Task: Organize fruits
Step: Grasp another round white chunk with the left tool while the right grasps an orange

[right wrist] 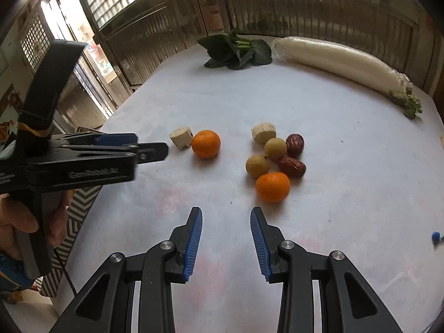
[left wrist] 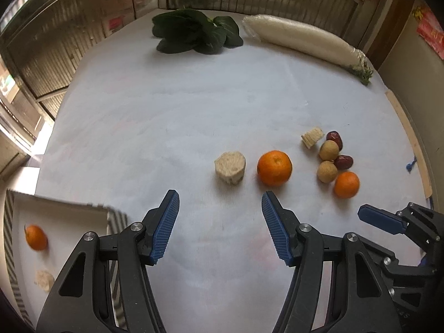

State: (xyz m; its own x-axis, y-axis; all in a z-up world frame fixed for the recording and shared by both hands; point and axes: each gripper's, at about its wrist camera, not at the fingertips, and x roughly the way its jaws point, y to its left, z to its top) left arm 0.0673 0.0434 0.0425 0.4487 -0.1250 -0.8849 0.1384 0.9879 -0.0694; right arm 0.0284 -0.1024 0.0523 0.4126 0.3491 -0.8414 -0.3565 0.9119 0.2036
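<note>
On the white table a tangerine (left wrist: 274, 168) lies beside a pale root chunk (left wrist: 230, 167). Right of them sits a cluster: a second tangerine (left wrist: 346, 184), two longans (left wrist: 328, 150), two red dates (left wrist: 343, 162) and a small pale chunk (left wrist: 312, 137). My left gripper (left wrist: 220, 199) is open and empty, just short of the chunk and the tangerine. My right gripper (right wrist: 226, 216) is open and empty, near the second tangerine (right wrist: 272, 186). A white tray (left wrist: 63, 216) at lower left holds a tangerine (left wrist: 36, 237) and a pale chunk (left wrist: 44, 279).
A bunch of dark leafy greens (left wrist: 194, 32) and a long wrapped white radish (left wrist: 302, 41) lie at the table's far side. The table's right edge shows a wooden strip (left wrist: 410, 138). The left gripper's body (right wrist: 83, 158) reaches in from the left in the right wrist view.
</note>
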